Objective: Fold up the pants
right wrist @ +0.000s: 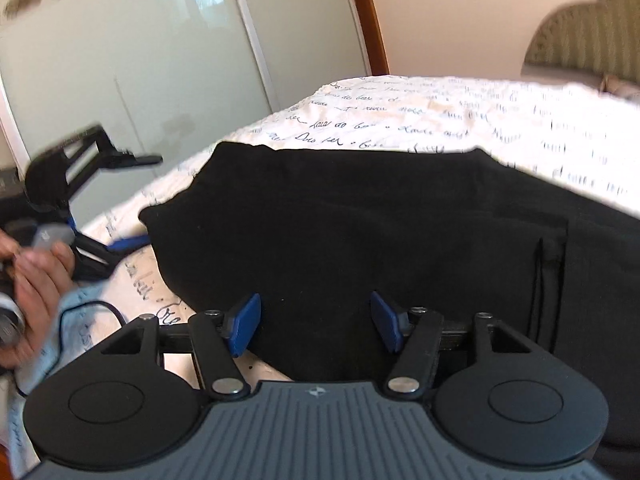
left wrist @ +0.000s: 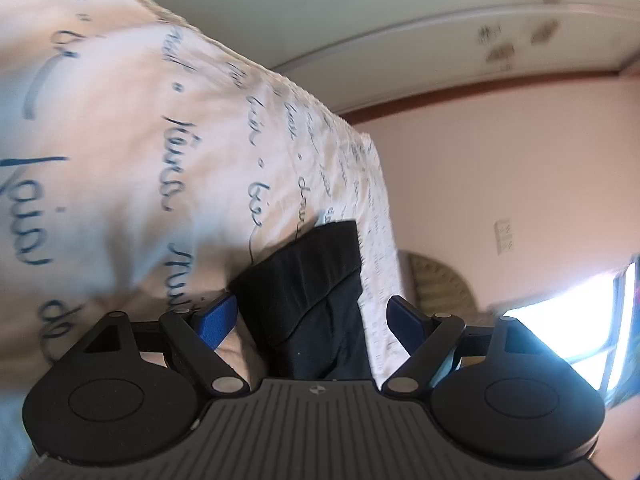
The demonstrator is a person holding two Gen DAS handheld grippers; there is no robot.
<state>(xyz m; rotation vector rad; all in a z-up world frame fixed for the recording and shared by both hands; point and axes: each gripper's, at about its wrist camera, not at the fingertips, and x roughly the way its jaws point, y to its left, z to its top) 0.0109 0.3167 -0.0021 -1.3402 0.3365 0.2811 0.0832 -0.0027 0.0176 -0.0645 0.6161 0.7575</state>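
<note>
I count one pair of black pants (right wrist: 360,232), one bedspread (right wrist: 460,120) printed with dark handwriting, and two grippers, one in each of my hands. My right gripper (right wrist: 316,322) has its blue fingers (right wrist: 244,322) spread apart with nothing clamped between them; the near edge of the pants lies in the gap, and I cannot tell whether the pads touch the cloth. My left gripper (left wrist: 312,320) is also spread wide, its two blue fingers (left wrist: 218,316) on either side of a thick folded end of the pants, apart from it on both sides. The pants lie on the bedspread, filling the centre of the right wrist view and running off at 3 o'clock. Only the right wrist view shows the pants as a whole broad dark sheet, with a pocket seam toward 3 o'clock; it also shows my left hand (right wrist: 36,280) at 9 o'clock, gripping the handle of the left gripper, beside a corner of the pants. Only the left wrist view, tilted hard, shows the ribbed band of the pants up close, a pink wall (left wrist: 500,160) at 3 o'clock and a bright window (left wrist: 568,332) at 4 o'clock. The right view has pale sliding doors (right wrist: 160,60) at 11 o'clock and a striped chair (right wrist: 592,36) at 1 o'clock.
</note>
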